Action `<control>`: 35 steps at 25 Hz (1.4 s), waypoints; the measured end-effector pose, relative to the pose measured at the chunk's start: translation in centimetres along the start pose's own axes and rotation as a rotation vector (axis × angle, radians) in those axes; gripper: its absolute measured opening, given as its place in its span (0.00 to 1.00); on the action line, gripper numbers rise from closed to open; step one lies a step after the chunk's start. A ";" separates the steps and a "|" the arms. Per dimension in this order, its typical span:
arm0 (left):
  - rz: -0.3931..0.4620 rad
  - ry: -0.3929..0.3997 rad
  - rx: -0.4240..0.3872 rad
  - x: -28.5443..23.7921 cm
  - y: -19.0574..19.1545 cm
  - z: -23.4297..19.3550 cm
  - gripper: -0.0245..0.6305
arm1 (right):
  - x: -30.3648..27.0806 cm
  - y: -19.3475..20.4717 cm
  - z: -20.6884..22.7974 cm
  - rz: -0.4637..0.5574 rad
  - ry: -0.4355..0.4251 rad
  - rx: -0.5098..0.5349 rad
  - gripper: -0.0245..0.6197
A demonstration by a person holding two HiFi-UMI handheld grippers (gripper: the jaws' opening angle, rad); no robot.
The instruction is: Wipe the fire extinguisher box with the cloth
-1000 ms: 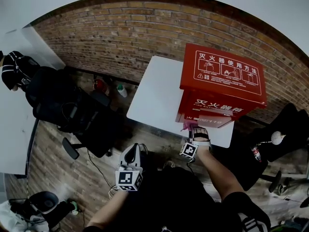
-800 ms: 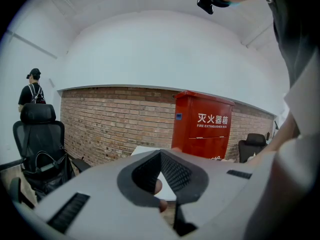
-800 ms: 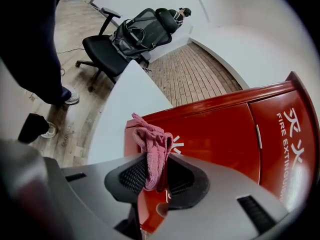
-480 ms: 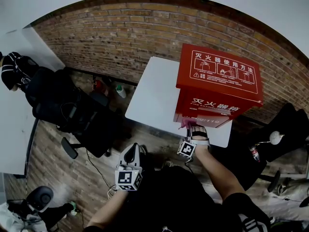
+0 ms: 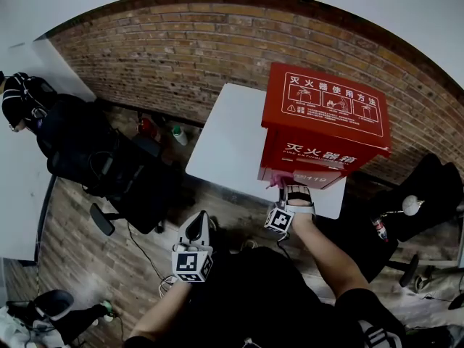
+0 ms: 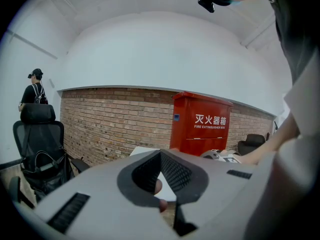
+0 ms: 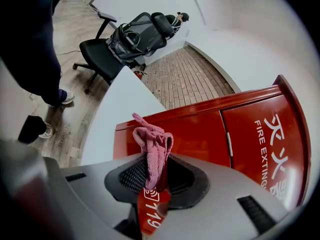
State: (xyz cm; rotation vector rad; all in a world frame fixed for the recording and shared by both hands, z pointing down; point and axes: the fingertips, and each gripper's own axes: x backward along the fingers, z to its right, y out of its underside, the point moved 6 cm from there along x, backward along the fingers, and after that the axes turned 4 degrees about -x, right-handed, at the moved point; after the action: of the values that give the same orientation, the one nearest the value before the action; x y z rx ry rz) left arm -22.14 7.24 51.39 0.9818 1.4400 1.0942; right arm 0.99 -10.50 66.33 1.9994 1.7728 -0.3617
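Two grippers are seen, one in each hand. On the right gripper [image 5: 291,191] [image 7: 157,176] the jaws are closed on the one pink cloth [image 7: 154,149] [image 5: 278,184], which is bunched and stands up out of the pads. On the left gripper [image 5: 197,223] [image 6: 161,176] the jaws are drawn together with nothing between them, and it is held low beside the body, well apart from the table. One brick wall [image 5: 167,56] is spread across the back. One white table [image 5: 228,140] is set against it. One red fire extinguisher box [image 5: 326,133] [image 6: 200,129] [image 7: 240,129] is stood upright on the right part of the tabletop, with white lettering on its top and front. The cloth is held at the lower front panel of this box, near its left corner; whether it is pressed onto the panel cannot be told. Two black office chairs are counted, one [image 5: 109,169] left of the table and one [image 5: 428,194] to the right. One person in black [image 5: 18,100] is seen at the far left edge. Two small items are left on the floor by the wall, one red [image 5: 150,127] and one white [image 5: 179,134]. Against the frame half a second earlier, little is changed: the cloth is kept pinched at the same lower front edge, and the left gripper is found lowered only slightly.
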 end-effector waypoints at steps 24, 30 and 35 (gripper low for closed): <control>0.023 0.026 -0.013 -0.4 -1.6 -1.0 0.09 | 1.2 -0.9 2.7 -0.006 0.031 0.019 0.20; 0.017 0.029 0.002 -0.1 -1.9 -2.9 0.09 | 2.1 -1.8 4.3 -0.026 0.048 0.037 0.20; 0.001 0.042 0.019 0.2 -1.7 -3.6 0.09 | 2.7 -2.3 5.3 -0.032 0.077 0.027 0.20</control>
State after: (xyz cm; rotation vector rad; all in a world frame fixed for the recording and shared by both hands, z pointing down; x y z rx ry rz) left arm -25.80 6.53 49.85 0.9783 1.4865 1.1100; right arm -0.36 -10.55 60.09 2.0310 1.8573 -0.3250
